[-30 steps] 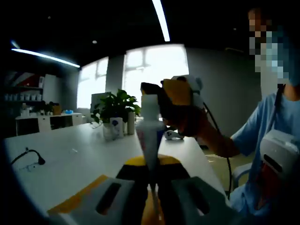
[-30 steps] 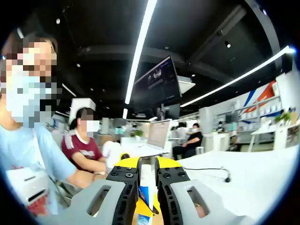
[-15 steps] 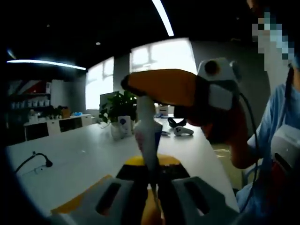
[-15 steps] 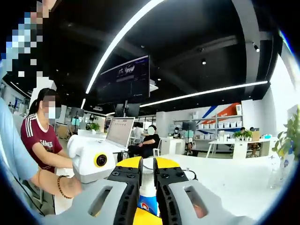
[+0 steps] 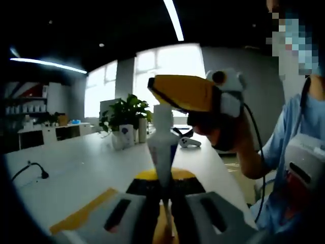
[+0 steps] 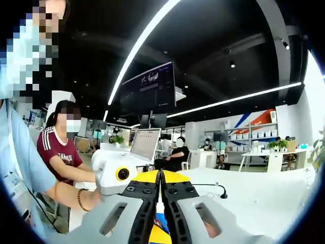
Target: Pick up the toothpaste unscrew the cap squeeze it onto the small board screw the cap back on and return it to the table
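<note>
White toothpaste (image 5: pixel 162 147) between both grippers.

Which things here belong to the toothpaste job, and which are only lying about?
Belonging to the job:
toothpaste tube, upright in the left gripper
cap, under the right gripper

Only lying about:
potted plant
cable on the white table
laptop
controller

A long white counter (image 5: pixel 91 168) carries a potted plant (image 5: pixel 123 118), a black cable (image 5: pixel 31 169) near its left edge, and a white controller (image 5: pixel 186 143) farther back
</note>
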Available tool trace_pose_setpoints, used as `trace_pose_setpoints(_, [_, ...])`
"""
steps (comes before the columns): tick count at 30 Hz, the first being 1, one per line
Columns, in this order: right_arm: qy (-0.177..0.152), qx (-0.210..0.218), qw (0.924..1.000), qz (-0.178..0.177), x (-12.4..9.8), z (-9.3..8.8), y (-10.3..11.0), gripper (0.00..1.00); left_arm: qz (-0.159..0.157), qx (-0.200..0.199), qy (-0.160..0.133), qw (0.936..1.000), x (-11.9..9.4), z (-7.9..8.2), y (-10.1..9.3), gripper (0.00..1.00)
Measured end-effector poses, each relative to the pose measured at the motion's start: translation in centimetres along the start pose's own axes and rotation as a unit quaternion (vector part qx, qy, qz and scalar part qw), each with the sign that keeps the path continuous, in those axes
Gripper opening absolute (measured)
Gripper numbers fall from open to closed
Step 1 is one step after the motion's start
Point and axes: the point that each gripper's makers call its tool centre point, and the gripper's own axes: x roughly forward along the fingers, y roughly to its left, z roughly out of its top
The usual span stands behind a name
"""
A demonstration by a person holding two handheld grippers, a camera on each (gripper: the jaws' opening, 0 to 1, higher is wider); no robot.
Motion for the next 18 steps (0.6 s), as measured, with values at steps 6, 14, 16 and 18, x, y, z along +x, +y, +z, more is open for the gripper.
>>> trace_pose_setpoints(6, [0.01, -0.002, 0.9999, -0.013, 0.7, -0.8, 0.0, 0.17, 0.002, 0.015, 0.006, 0.9999, 0.0, 0.0, -0.3, 0.03])
trace_pose_setpoints(14, [0.01, 0.0, 0.9998, 0.019, 0.7, -0.5, 0.5, 0.09, -0.007, 0.023, 0.007, 0.9997, -0.4, 0.2, -0.7, 0.03])
trace_pose_setpoints(16, [0.001, 0.013, 0.9987, 0.049, 0.6, -0.1, 0.9, 0.09, -0.047, 0.007, 0.002, 0.9989, -0.5, 0.5, -1.7, 0.03])
trace_pose_setpoints(18, [-0.003, 0.023, 0.996, 0.086, 0.5, 0.2, 1.4, 0.09, -0.082, -0.009, -0.007, 0.9965, -0.7, 0.8, -2.4, 0.03])
